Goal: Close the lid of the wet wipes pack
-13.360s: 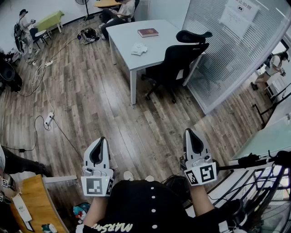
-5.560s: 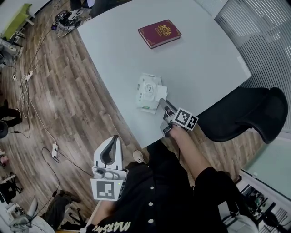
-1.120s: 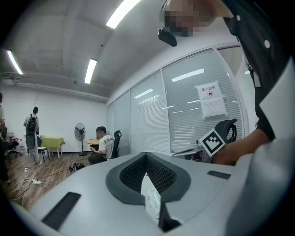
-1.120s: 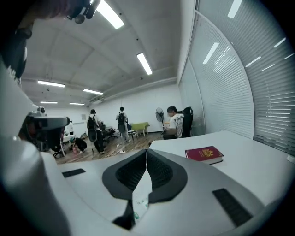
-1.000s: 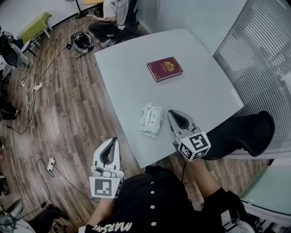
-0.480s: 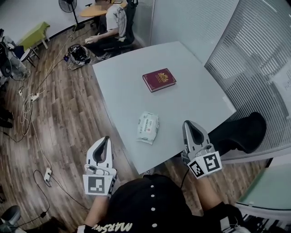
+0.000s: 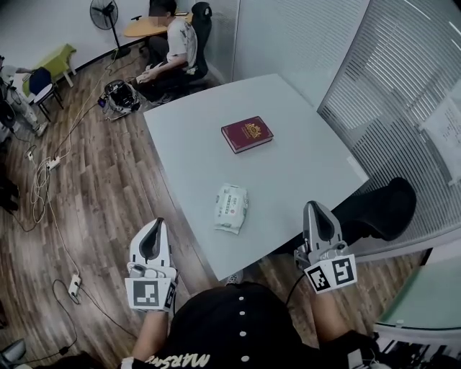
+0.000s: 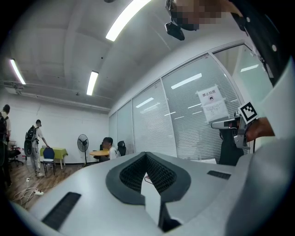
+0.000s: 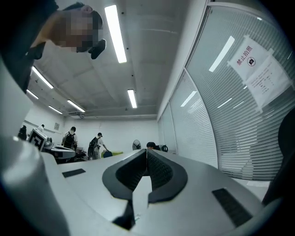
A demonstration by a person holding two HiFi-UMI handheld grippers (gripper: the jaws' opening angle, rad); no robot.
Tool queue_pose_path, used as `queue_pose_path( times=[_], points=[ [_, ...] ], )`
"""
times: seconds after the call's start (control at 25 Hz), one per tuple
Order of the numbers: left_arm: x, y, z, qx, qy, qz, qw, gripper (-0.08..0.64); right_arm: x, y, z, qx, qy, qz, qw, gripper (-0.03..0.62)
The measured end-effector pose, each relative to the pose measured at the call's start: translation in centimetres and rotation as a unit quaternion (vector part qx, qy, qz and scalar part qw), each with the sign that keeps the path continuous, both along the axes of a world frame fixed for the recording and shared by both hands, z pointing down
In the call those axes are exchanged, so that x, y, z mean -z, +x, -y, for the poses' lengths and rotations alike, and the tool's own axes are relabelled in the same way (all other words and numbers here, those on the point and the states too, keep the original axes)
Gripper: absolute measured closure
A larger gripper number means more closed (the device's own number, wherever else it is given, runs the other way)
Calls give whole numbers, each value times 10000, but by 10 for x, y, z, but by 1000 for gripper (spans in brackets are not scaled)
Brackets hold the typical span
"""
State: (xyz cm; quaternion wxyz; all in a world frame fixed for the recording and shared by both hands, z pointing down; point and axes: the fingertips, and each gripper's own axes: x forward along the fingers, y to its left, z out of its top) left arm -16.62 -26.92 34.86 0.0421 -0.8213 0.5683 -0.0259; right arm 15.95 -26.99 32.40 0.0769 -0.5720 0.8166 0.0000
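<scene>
- left gripper (image 7: 158,223): jaws pressed together, tips meeting, nothing between them. it is in the person's left hand, in front of the body, and shows over the wood floor (image 7: 108,180) off the table's near-left side.
- right gripper (image 7: 315,205): jaws also pressed together and empty. it shows across the near edge of the table (image 7: 302,144), just beside the black office chair (image 7: 374,212).
- both grippers point away from the person and roughly level. their own views look across the room at ceiling lights and the blinds, not down at the table.
- wet wipes pack (image 7: 231,208): lies flat on the table near its front edge, between the two grippers in the head view and well apart from both. neither gripper touches it.
- the lid looks flat against the top of the pack. it is too small to tell whether it is latched.
- red book (image 7: 247,134): flat on the table, further back than the pack and apart from it.
- glass partition with blinds (image 7: 403,86) on the right, with a paper notice (image 7: 444,130) stuck on it.
- background: a seated person (image 7: 176,43) at a round table (image 7: 144,27), a standing fan (image 7: 105,14) and a green table (image 7: 54,58) at far left.
- a power strip (image 7: 74,286) with its cable lies on the floor to the left.
</scene>
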Motion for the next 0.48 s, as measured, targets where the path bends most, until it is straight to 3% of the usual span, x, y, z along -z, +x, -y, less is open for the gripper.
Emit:
queue_pose_path(
  times=[0.28,0.48],
  points=[
    [1,-2,-3,33,9,47,10000,554,0,9,-8,-109,152,5,9998,563],
    [0,-2,-5,12,-8,86,10000,554,2,3,-10,106,233,82,9996,563]
  ],
)
